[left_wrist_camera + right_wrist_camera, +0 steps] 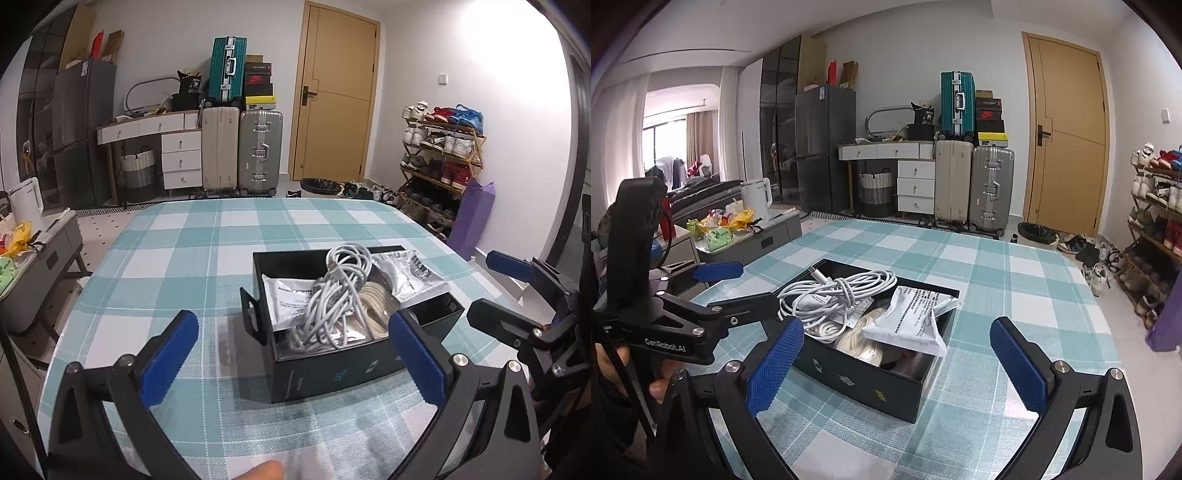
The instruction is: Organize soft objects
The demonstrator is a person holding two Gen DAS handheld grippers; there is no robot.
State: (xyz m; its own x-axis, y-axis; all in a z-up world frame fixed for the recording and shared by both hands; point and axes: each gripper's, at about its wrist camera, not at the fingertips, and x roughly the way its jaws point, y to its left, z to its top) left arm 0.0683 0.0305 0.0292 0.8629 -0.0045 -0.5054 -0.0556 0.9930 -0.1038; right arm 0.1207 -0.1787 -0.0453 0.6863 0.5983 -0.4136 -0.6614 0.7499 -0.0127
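A black open box stands on the teal checked table. It holds a tangled white cable, a cream rope coil and white and silver foil packets. My left gripper is open and empty, its blue pads on either side of the box's near end. My right gripper is open and empty, just in front of the box. The right gripper also shows in the left wrist view, to the right of the box, and the left gripper in the right wrist view, at the box's left.
The checked tablecloth covers the table. Beyond its far edge stand suitcases, a white drawer desk, a door and a shoe rack. A low grey cabinet with clutter stands left.
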